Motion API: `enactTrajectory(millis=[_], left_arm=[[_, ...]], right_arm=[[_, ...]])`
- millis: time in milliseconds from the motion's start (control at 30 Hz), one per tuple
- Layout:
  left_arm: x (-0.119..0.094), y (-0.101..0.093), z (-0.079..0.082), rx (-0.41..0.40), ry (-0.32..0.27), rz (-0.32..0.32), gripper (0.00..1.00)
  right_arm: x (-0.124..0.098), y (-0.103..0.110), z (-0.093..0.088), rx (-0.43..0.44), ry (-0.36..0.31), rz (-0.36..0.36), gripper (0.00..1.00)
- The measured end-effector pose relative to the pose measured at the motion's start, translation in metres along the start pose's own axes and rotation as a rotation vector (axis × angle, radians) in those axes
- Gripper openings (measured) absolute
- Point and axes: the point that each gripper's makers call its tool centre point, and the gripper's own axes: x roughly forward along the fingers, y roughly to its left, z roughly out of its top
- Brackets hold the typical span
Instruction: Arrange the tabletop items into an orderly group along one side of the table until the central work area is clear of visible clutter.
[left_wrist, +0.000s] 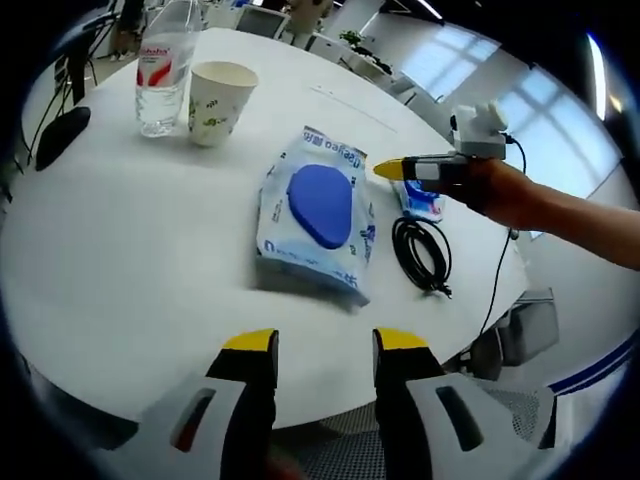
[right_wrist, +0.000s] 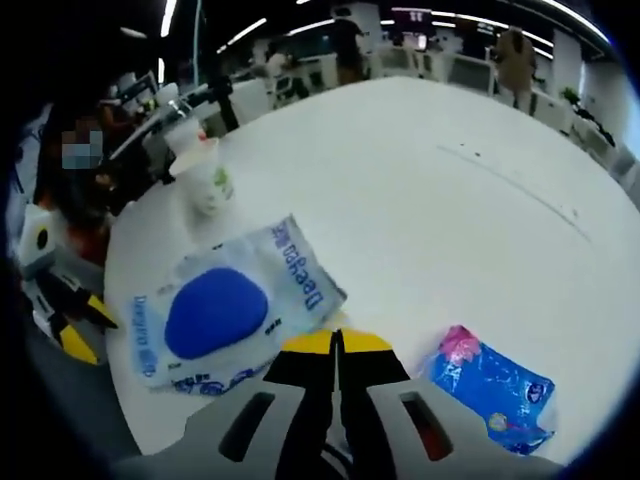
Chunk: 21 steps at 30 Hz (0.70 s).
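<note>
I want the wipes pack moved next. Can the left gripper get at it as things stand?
Probably yes: the left gripper is open, aimed at the wipes pack, with bare table between. The right gripper hovers beside the pack's far corner.

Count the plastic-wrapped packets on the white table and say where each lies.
2. The large white-and-blue wet-wipes pack with a blue oval lid lies mid-table. The small blue-and-pink tissue packet lies beside it, by the coiled black cable. More could be hidden out of view.

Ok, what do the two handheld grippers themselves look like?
The left gripper has black jaws with yellow tips on a grey body with red slots. The right gripper matches; in the left gripper view it carries a white box and a trailing black cable.
</note>
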Motion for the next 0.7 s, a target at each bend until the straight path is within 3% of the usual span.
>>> enactTrajectory(millis=[67,233,467,600,700], left_arm=[[0.0,0.001,0.0,-0.001,0.0,-0.001,0.36],[-0.004,0.006,-0.001,0.0,0.002,0.001,0.36],[-0.01,0.013,0.0,-0.014,-0.005,0.01,0.36],[-0.011,0.014,0.0,-0.019,-0.008,0.01,0.36],[-0.011,0.014,0.001,-0.019,-0.011,0.007,0.36]], right_arm=[[0.0,-0.002,0.001,0.008,0.0,-0.004,0.0],[0.006,0.0,0.012,0.019,0.001,0.01,0.12],[0.019,0.009,0.023,-0.03,0.037,0.037,0.22],[0.025,0.011,0.023,-0.047,0.057,0.031,0.24],[0.027,0.017,0.021,-0.089,0.07,0.034,0.18]])
